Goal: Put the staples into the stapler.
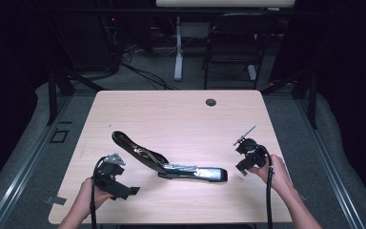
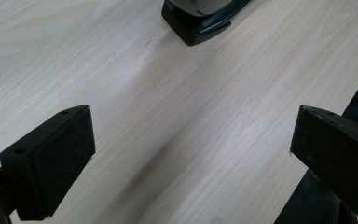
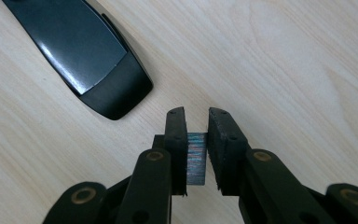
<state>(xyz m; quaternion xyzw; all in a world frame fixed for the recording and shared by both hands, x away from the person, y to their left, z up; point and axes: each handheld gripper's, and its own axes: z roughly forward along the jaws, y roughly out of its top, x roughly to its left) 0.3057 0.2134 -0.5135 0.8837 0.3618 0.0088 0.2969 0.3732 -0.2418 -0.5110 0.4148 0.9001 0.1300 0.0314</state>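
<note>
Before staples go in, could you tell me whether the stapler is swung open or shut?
Open: the stapler's top arm is swung back and up to the left, with the base flat on the table.

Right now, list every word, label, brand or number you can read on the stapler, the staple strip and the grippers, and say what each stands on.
None can be read.
Opened black stapler: glossy black, no brand or marking legible.
Strip of staples in the right gripper: bare metal, no print.
Left gripper fingers: plain black, only screw holes.
Table: plain wood grain.
</note>
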